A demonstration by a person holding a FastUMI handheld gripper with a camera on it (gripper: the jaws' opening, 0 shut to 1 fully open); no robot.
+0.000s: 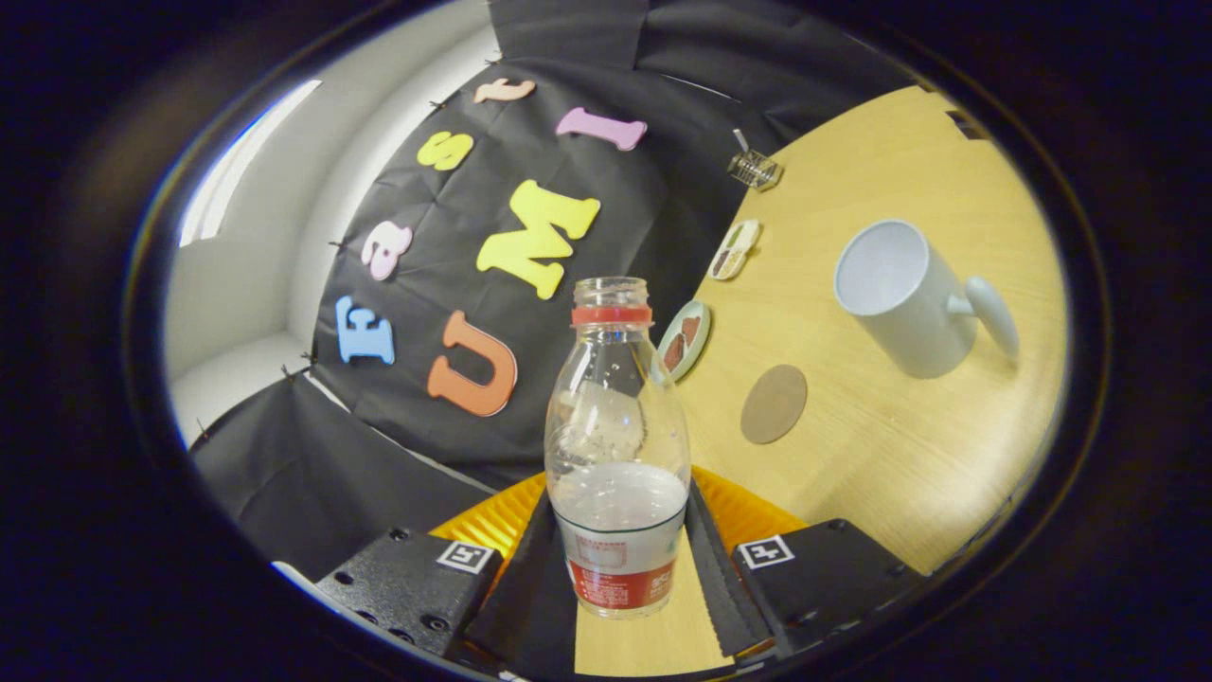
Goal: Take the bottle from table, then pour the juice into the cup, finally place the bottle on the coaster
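A clear plastic bottle [617,445] with a red neck ring and a red label sits between my two fingers, and my gripper [620,554] is shut on its lower body. The bottle has no cap and is lifted off the wooden table [881,455], with the whole view tilted. A little pale liquid lies in its lower part. A white mug [900,296] with its handle to the right stands on the table beyond the fingers, its open mouth turned toward me. A round brown coaster [774,404] lies flat between the bottle and the mug.
Two small oval dishes [684,338] [734,249] with brown and green contents lie along the table's far edge against the black cloth wall. A small metal wire object [754,169] sits farther along that edge. Bare wood surrounds the coaster and mug.
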